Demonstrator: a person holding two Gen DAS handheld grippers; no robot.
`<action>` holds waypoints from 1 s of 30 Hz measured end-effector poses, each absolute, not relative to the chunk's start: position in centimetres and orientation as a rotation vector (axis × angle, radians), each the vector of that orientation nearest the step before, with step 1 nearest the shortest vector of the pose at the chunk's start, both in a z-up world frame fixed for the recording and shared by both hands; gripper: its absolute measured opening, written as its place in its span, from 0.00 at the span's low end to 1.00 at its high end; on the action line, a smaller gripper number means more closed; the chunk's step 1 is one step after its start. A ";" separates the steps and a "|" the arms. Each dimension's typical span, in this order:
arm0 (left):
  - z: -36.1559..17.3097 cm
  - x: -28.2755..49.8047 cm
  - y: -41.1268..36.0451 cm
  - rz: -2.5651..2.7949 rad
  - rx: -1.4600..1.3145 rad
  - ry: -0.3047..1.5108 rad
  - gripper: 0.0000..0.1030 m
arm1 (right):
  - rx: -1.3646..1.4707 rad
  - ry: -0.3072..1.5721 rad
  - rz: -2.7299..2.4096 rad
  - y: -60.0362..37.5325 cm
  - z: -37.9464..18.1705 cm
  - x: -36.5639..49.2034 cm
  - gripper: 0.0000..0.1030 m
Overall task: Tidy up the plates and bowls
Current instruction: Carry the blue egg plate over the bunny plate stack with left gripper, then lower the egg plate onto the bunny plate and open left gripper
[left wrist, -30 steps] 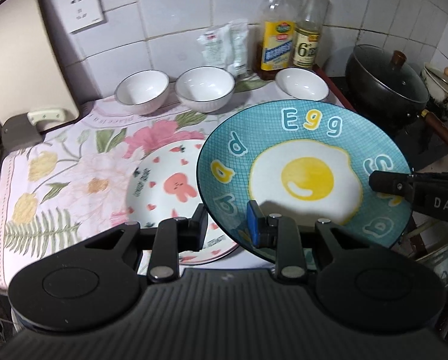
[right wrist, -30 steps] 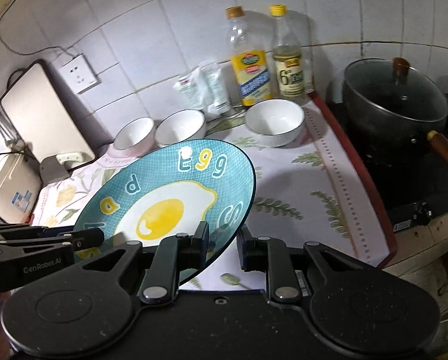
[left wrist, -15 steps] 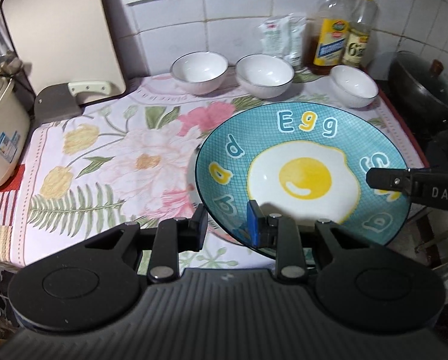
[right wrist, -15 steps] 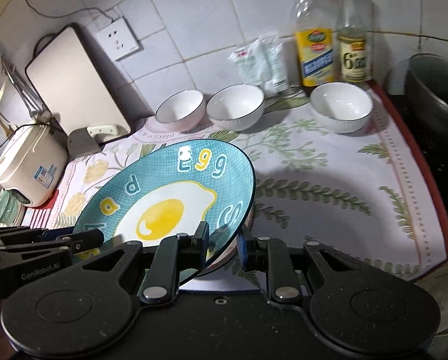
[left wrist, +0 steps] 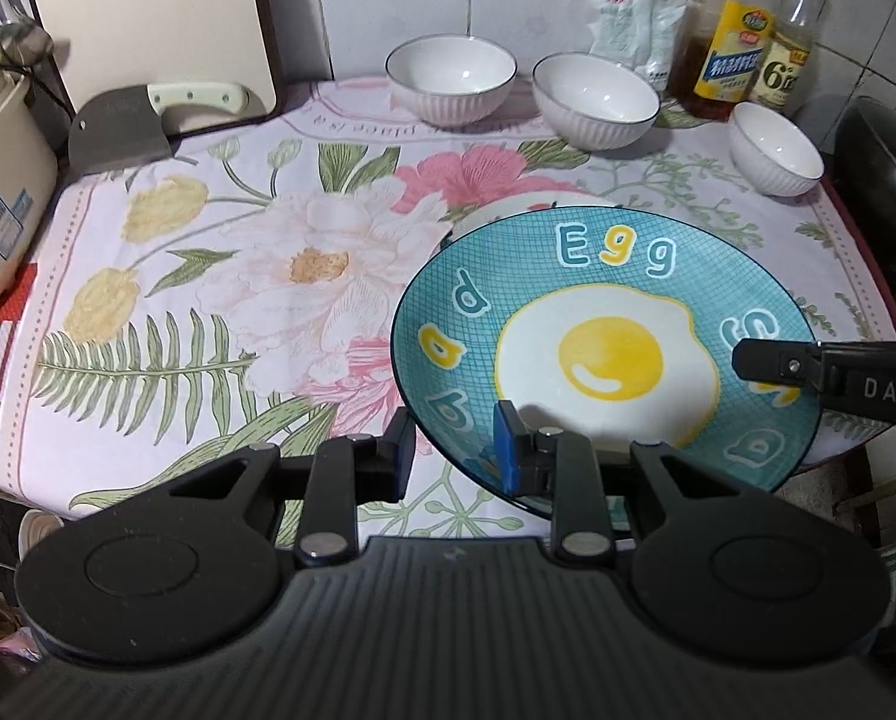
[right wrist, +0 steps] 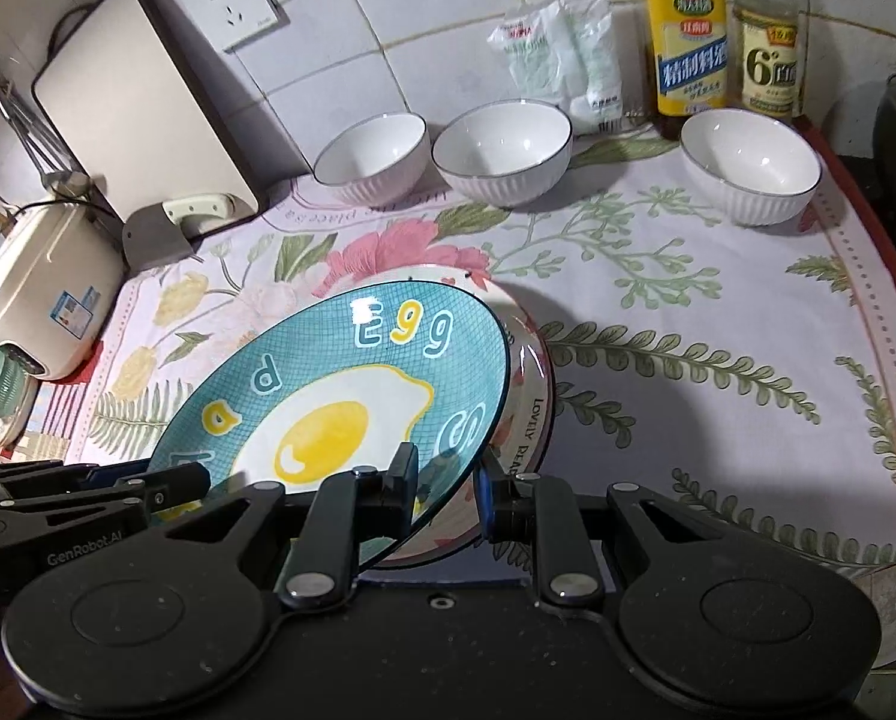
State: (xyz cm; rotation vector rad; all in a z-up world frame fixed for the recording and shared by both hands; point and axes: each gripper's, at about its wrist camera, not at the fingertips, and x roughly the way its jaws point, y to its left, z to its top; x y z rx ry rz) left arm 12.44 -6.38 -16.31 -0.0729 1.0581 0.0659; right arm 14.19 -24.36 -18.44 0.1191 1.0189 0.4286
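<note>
White glazed tiles (right wrist: 340, 60) back a kitchen corner, and the surface (left wrist: 220, 276) below them wears a smooth cloth printed with pink and cream flowers and green fern fronds. A pale rectangular cutting board (right wrist: 136, 102) leans on the wall at the left, a cleaver (left wrist: 130, 132) propped at its foot, beside a cream rice cooker (right wrist: 46, 288). The teal plate (left wrist: 598, 348) (round, glossy, fine grid pattern, fried egg and letters painted on) hangs tilted over a white plate (right wrist: 532, 414) with red printing that lies on the cloth near the front edge. The left tongs (left wrist: 454, 450) are clenched on its near rim, the right tongs (right wrist: 445, 480) on its opposite rim. Three ribbed white bowls (right wrist: 502, 150) with thin dark rims stand in a row near the wall. Two clear plastic bottles (right wrist: 688, 42) with yellow caps and a crinkled white packet (right wrist: 562, 54) stand behind them.
</note>
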 end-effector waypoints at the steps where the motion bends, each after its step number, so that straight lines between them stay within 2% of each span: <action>1: -16.6 12.6 -6.3 0.066 -0.073 1.063 0.25 | 0.120 1.025 0.429 -24.3 -18.8 14.4 0.24; 26: -20.2 16.2 -5.5 0.000 -0.121 1.210 0.25 | 0.031 1.049 0.377 -23.0 -22.2 17.1 0.25; 30: -20.4 16.7 -5.3 -0.004 -0.149 1.234 0.25 | -0.020 1.048 0.362 -22.3 -22.1 17.2 0.29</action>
